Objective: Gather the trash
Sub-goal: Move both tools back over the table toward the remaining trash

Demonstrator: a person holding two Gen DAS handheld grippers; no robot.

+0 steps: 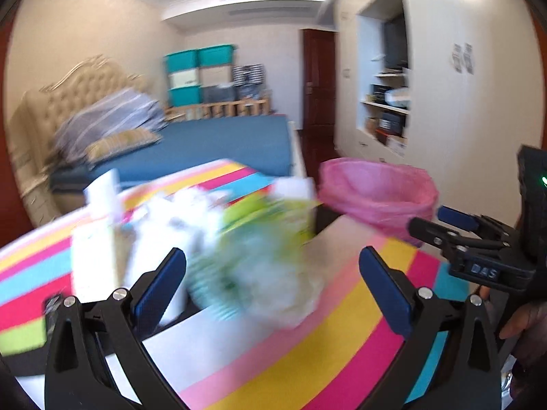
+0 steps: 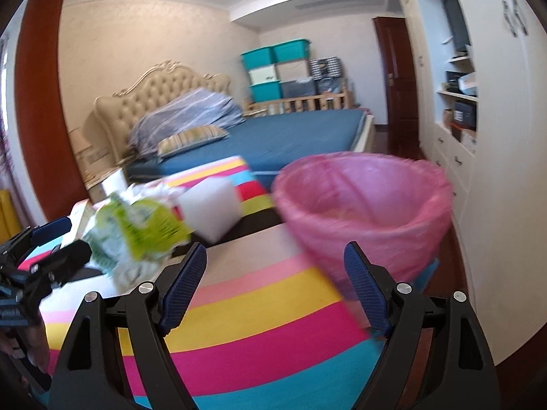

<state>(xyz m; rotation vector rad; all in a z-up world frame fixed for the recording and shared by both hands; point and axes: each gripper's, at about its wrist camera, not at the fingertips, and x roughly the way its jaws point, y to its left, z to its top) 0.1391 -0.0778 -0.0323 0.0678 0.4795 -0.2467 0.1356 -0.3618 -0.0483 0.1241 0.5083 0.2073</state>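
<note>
Left tool (image 1: 273, 283) spread before blurred green wrapper (image 1: 259, 239), right tool (image 2: 275, 283) spread empty, only its view shows inside pink-lined bin (image 2: 362, 205)

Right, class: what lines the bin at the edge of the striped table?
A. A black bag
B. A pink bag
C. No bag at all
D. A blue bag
B: a thin pink bag is folded over the bin's rim beside the striped table.
</note>
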